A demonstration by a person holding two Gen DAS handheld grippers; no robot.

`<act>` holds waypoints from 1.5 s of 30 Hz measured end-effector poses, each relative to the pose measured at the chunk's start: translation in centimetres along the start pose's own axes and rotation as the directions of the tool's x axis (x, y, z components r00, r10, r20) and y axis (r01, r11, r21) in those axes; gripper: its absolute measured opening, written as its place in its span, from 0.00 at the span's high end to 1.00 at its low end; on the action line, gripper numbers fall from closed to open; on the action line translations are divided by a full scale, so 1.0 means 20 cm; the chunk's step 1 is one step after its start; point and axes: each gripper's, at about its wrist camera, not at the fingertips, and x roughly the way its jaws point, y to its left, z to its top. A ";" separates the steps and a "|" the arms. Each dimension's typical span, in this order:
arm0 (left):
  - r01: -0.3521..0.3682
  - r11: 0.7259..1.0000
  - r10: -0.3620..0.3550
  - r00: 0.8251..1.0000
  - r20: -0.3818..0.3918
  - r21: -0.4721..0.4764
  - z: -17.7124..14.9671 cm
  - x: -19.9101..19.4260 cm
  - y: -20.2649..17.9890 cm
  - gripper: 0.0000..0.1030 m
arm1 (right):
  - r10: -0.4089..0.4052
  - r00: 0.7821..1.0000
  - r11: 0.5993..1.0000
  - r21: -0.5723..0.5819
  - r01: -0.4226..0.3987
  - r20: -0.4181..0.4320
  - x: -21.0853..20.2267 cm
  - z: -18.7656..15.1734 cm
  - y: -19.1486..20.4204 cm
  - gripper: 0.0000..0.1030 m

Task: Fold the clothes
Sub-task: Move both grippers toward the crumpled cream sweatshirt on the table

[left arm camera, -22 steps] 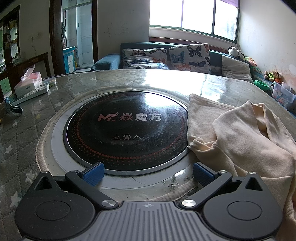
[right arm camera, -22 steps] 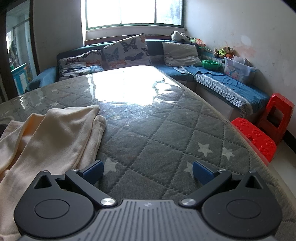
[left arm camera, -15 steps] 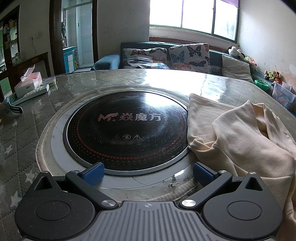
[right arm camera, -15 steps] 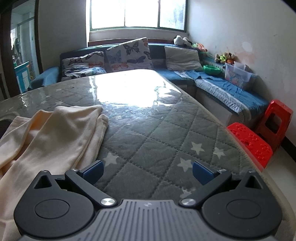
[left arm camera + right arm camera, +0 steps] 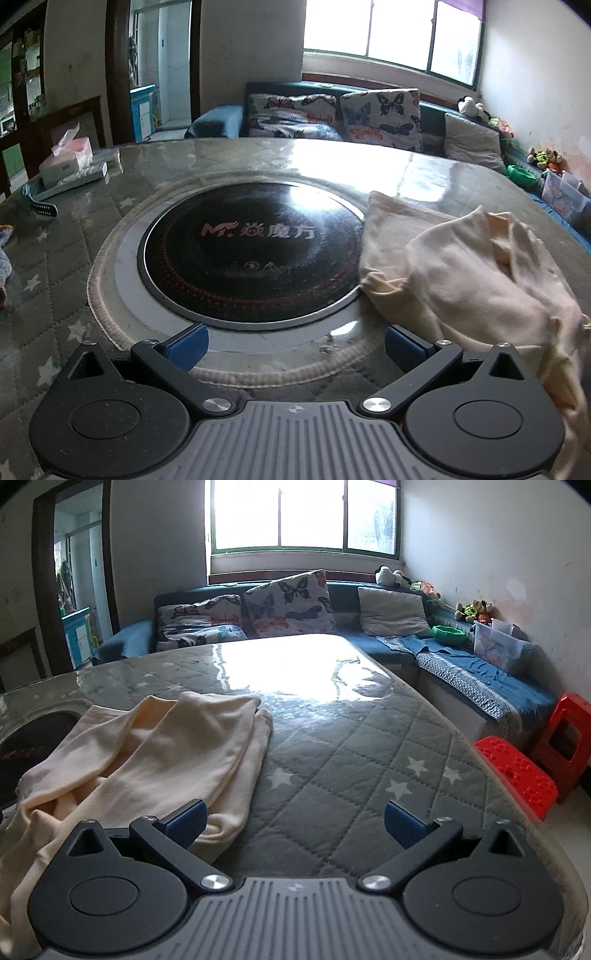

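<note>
A crumpled cream garment (image 5: 461,280) lies on the quilted, glass-topped table, to the right of the round black induction plate (image 5: 251,247). In the right wrist view the same garment (image 5: 155,753) lies at the left, reaching under my left fingertip. My left gripper (image 5: 295,343) is open and empty, hovering over the near rim of the plate, with the garment just right of its right fingertip. My right gripper (image 5: 295,821) is open and empty above the bare star-patterned table cover (image 5: 369,775).
A tissue box (image 5: 68,158) and a remote lie at the table's far left. A sofa with butterfly cushions (image 5: 280,605) stands behind the table. Red plastic stools (image 5: 524,771) stand beside the table's right edge. The table's right edge (image 5: 491,775) curves close to my right gripper.
Both grippers have lifted and pulled back, so the table looks lower and farther in both views. The right view has shifted so more of the garment shows. Both stay open.
</note>
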 end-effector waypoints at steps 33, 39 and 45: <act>0.012 0.995 -0.010 1.000 -0.024 0.103 -0.05 -0.25 -0.26 0.00 | 0.087 0.996 0.996 -0.032 -0.088 -0.019 -0.23 -0.12 0.09 0.00; 0.013 0.994 -0.009 0.999 -0.037 0.108 -0.06 -0.25 -0.27 0.00 | 0.102 0.994 0.994 -0.034 -0.103 -0.032 -0.25 -0.14 0.10 0.00; 0.007 0.993 -0.002 0.999 -0.045 0.115 -0.07 -0.26 -0.27 0.00 | 0.113 0.993 0.993 -0.042 -0.114 -0.040 -0.25 -0.15 0.12 0.00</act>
